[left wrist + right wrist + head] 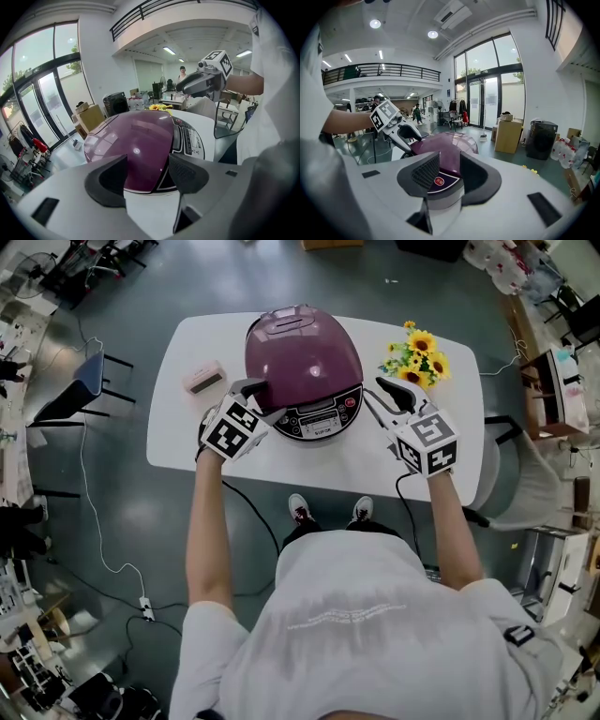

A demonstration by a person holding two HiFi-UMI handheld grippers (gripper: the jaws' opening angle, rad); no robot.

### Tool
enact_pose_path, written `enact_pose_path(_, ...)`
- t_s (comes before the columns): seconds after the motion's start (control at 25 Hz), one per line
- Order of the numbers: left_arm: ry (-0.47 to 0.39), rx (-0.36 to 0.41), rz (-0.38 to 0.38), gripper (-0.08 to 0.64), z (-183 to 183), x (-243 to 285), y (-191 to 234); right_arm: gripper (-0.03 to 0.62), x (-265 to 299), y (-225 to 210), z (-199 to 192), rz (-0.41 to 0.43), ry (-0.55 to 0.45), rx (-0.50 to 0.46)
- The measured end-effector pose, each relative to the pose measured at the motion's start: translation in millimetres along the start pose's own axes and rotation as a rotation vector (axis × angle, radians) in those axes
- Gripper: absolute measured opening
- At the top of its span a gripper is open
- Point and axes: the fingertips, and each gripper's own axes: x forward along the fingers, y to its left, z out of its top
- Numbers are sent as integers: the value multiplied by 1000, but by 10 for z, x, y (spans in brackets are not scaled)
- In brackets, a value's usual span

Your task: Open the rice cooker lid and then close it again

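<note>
The rice cooker (305, 371) stands upright in the upper centre of the head view. Its glossy purple domed lid (300, 351) is shut down on the white body. The control panel (320, 418) faces the frame's bottom edge.

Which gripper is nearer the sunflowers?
Right. The right gripper is close by the sunflowers, on the person's side of them; the left gripper is across the rice cooker from them.
</note>
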Motion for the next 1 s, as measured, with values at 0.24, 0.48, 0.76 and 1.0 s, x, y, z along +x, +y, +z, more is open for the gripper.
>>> enact_pose_path(0.24,-35,-71,-27,287,-10,21,4,152,-23,-11,-58,-6,8,12)
enact_pose_path(0.48,-88,-193,-43,282,32,3,40,152,-36,-38,-112,-15,15,25)
enact_pose_path(0.76,-74,-205,-19,284,40,-5,36,152,-48,-34,-156,-19,21,44)
enact_pose_path(1.0,-50,-201,5,290,16,34,24,152,-33,-11,-231,-17,31,67)
